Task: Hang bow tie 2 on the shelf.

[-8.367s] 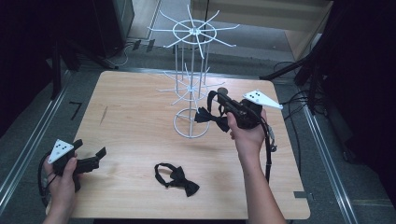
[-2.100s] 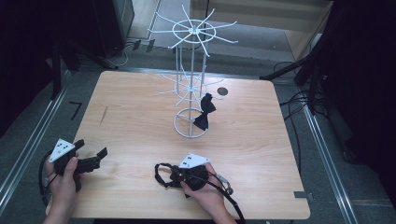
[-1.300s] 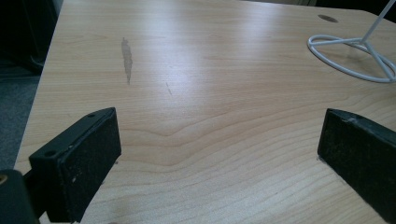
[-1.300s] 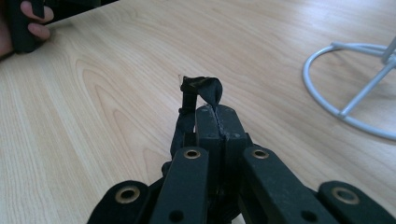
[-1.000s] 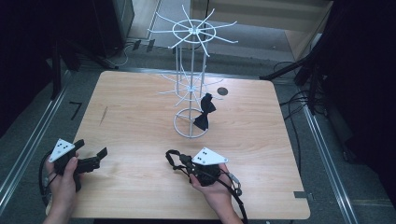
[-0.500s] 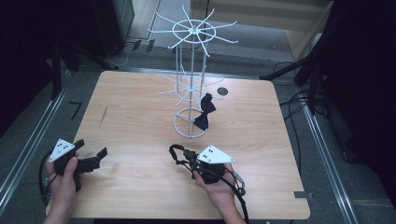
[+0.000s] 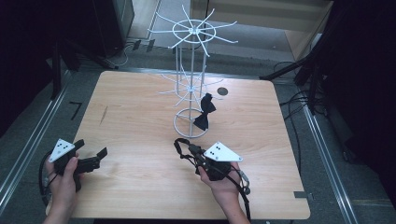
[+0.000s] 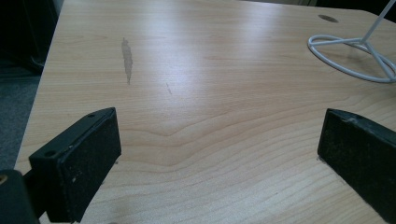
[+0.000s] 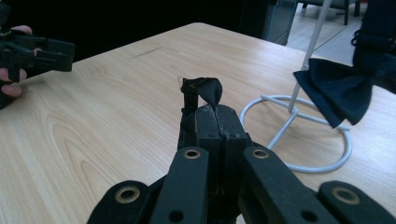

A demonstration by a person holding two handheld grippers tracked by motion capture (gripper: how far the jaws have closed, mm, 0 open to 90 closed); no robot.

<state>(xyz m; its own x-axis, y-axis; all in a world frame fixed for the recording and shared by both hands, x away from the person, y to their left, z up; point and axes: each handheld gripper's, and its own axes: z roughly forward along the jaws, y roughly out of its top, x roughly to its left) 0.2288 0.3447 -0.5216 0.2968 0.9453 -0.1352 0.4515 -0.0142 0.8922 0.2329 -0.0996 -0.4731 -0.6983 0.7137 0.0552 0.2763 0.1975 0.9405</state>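
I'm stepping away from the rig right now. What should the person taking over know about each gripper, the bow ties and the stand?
Right gripper: shut on the second bow tie, pinching its strap; tie lifted just off the table, in front of the stand's base ring.
Left gripper: open, nothing between its jaws, resting low at the table's near left corner.
White wire stand: upright at the table's far middle.
Done: first bow tie hangs on a lower arm of the stand.
Left: carry the held tie up to a free arm, probably hook its strap on, then release.
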